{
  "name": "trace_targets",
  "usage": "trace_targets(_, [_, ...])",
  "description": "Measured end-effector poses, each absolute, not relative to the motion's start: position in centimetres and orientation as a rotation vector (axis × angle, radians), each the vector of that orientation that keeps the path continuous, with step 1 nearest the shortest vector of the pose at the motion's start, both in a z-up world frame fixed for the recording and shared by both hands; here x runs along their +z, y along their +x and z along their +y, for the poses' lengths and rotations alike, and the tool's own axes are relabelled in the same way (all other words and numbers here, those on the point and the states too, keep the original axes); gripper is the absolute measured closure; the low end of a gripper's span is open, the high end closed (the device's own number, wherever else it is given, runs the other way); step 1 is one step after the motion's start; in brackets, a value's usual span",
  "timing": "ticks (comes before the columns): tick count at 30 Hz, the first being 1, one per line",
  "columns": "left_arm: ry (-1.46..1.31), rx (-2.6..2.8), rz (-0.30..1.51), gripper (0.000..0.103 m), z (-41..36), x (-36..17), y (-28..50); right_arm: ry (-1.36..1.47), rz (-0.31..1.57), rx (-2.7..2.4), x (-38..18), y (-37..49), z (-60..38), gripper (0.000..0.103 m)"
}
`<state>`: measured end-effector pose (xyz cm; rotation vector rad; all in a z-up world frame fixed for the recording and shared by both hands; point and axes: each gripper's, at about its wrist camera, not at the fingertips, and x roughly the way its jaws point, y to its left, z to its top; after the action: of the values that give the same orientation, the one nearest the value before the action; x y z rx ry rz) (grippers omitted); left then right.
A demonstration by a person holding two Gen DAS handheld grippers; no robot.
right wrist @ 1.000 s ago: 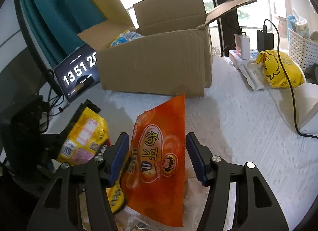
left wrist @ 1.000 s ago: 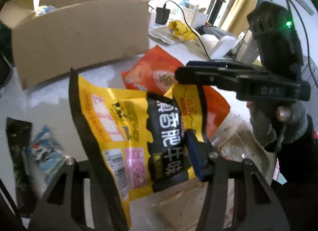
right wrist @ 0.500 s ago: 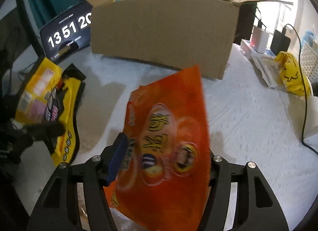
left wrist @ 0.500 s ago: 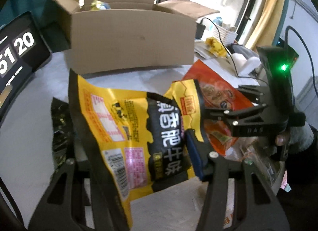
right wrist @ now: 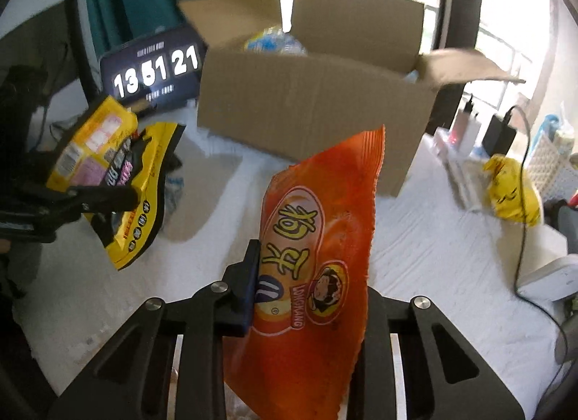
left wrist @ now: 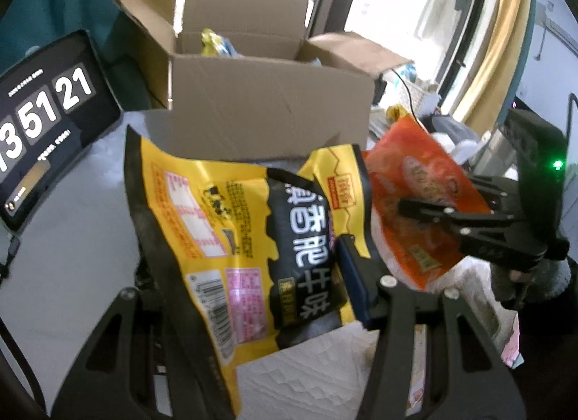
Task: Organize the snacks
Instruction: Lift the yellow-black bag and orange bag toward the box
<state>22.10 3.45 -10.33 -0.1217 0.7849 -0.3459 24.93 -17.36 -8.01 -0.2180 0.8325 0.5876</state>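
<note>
Left wrist view, left to right: clock display (left wrist: 47,109) at the edge, open cardboard box (left wrist: 267,109) behind with a few snacks already inside. Left gripper (left wrist: 253,275) is clamped on the yellow-and-black snack bag (left wrist: 231,232), held up off the white table cover (left wrist: 72,225). Bag looks light, crinkly, air-puffed; film likely slippery, contents probably crushable, so a grip near the sealed edge seems safest.

Right wrist view: same yellow-and-black bag at left, box ahead. Right gripper (right wrist: 307,286) has just been closing on the orange snack bag (right wrist: 318,261), which stands upright between the jaws; pads now pinch its lower half. Soft, light pouch; top flops freely. Yellow packet (right wrist: 513,188) and cable (right wrist: 523,203) lie far right.
</note>
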Motion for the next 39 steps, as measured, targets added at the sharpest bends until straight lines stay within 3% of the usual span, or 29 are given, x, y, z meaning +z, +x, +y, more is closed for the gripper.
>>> trace_targets(8, [-0.132,-0.325,0.745,0.048,3.7,-8.6,22.5,-0.188,0.741,0.591,-3.9,26.4,-18.3,0.073])
trace_targets(39, [-0.177,-0.232,0.575,0.048,5.8,-2.3,28.7,-0.144,0.558,0.539,2.8,39.4,-17.6,0.073])
